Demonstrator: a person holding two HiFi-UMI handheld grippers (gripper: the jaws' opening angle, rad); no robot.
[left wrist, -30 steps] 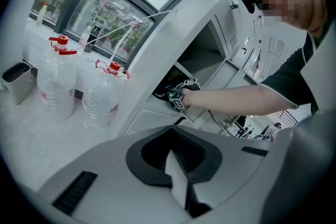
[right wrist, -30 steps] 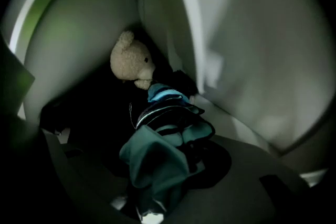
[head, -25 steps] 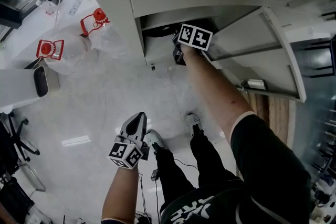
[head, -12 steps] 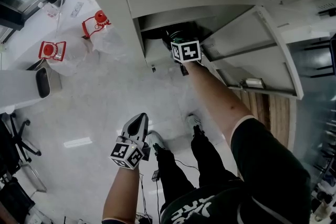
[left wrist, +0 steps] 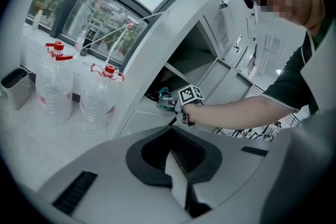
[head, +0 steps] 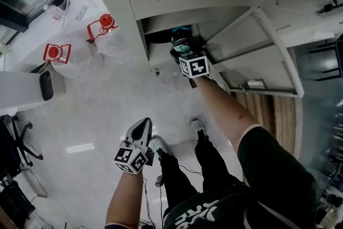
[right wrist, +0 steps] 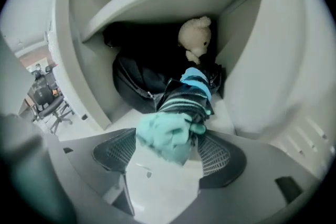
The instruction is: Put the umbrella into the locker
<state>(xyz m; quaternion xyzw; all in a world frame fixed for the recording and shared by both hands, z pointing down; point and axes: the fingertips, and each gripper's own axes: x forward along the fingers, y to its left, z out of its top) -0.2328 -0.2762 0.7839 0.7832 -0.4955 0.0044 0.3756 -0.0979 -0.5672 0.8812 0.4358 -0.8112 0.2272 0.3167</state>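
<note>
Pulled back to the locker (right wrist: 247, 60) mouth, the right gripper (right wrist: 165, 156) has just been opening its jaws, which now stand wide apart around the near end of the umbrella (right wrist: 185, 105). The umbrella points lengthwise inward and seemingly rests inside. The left gripper (left wrist: 176, 160), its jaws together and empty, hangs well away.

No word, number or brand can be read anywhere. The cube (head: 193, 66) on the right tongs (head: 181, 48), at the mouth of the locker (head: 161, 35), carries only black-and-white square markers, no letters. So does the cube (head: 130, 159) on the left tongs (head: 140, 127), well clear of the locker. White print (head: 195, 214) on the person's dark garment, farthest from the locker, is cut off and illegible.
</note>
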